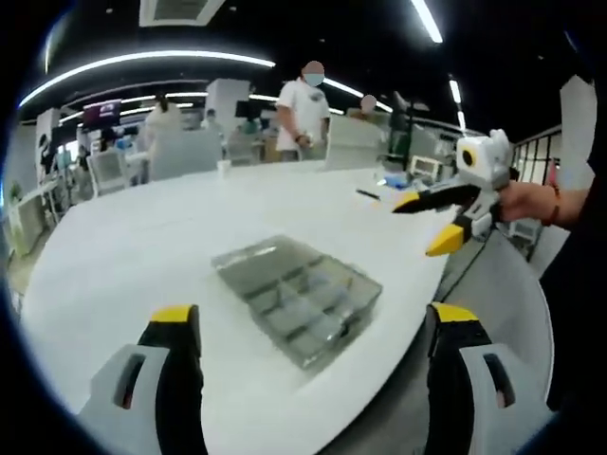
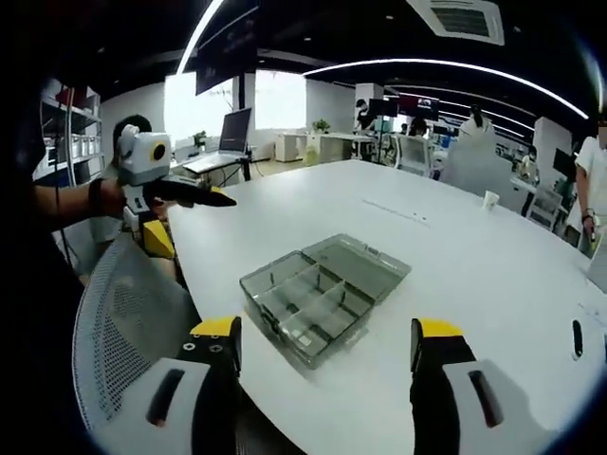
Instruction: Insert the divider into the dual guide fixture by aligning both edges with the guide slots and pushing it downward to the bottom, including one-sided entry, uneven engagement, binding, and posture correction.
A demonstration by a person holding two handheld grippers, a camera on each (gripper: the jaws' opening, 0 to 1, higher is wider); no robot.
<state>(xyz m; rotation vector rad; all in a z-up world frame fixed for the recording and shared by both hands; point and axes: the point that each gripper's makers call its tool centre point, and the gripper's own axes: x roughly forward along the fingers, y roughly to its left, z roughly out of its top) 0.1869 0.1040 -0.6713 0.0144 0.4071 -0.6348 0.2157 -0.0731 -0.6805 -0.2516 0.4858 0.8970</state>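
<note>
So the clear grey plastic compartment box, lid swung open flat beside it, sits near the edge of the big round white table, and both tools hang well above and short of it. The left gripper, with its yellow-tipped black jaws, is spread wide and empty. The right gripper is also spread wide and holds nothing. Each one also shows up in the other's camera, held out in a hand over the table edge.

I can see partition walls standing in the box, but I honestly can't tell which one is the loose divider or whether it's seated at all, since everything in there is the same see-through grey.

What worries me: see-through slots are hard to read, so one edge could catch its guide while the other misses, and pushing down then would cock the piece and jam it. The box is also light, unclamped and close to the rim, near a grey mesh chair, so a lopsided shove could skate it off the table.
</note>
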